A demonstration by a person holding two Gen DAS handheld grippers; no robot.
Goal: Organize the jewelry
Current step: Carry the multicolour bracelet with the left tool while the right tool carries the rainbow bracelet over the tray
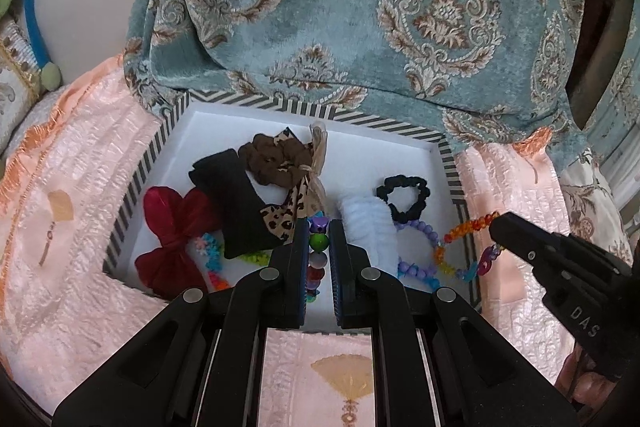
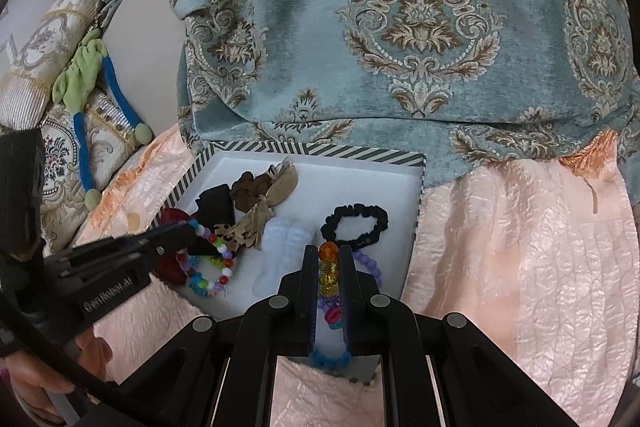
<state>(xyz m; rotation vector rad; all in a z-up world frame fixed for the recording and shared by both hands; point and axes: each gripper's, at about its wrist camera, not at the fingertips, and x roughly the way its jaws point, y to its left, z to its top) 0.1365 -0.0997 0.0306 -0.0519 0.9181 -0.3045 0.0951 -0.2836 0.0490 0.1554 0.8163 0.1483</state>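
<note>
A white tray with a striped rim [image 1: 448, 163] [image 2: 320, 149] lies on a peach bedspread. My left gripper [image 1: 319, 227] is shut on a bracelet of mixed coloured beads [image 1: 319, 242] over the tray's near edge. In the right wrist view the same left gripper [image 2: 192, 231] comes in from the left, and the mixed bracelet [image 2: 218, 247] hangs from it. My right gripper [image 2: 328, 251] is shut on a rainbow bead bracelet [image 2: 329, 279]. From the left wrist view that right gripper [image 1: 496, 225] holds the rainbow bracelet [image 1: 460, 233] above the tray's right side.
In the tray lie a red bow [image 1: 172, 235], a black bow [image 1: 236, 195], a brown scrunchie [image 1: 276, 159], a black scrunchie [image 1: 404, 195], a pale blue fluffy band [image 1: 368, 227] and a purple bead bracelet [image 1: 420, 227]. A teal patterned cushion [image 1: 360, 7] overhangs the tray's far rim. A blue-green headband [image 2: 92, 99] lies at the left.
</note>
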